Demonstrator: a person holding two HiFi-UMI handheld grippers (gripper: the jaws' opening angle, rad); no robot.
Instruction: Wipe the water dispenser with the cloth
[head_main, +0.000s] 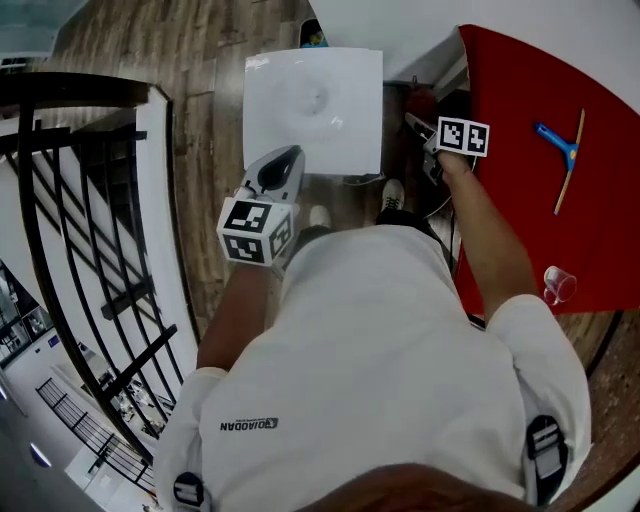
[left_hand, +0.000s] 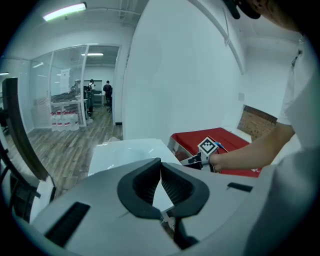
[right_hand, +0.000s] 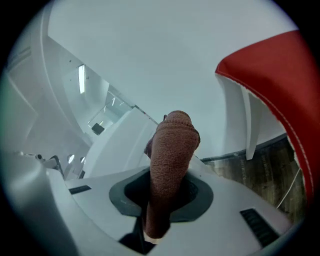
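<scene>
Listing by bulk: water dispenser (head_main: 313, 108), white, its flat top seen from above, stood directly ahead of the person; red table (head_main: 560, 200) stood just to its right. Left gripper (left_hand: 161, 164) hovered over the top's near edge, fingers together on nothing. Right gripper (right_hand: 167, 189) sat low in the gap between dispenser and table, fingers clamped on the cloth (right_hand: 172, 142), which was brown, bunched and poking out past the tips. Whether the cloth touched the white side could not be told. Judged best handling was to press the protruding wad flat against the panel, stroke in overlapping passes, hold the hard tips off the surface and mind the table edge
</scene>
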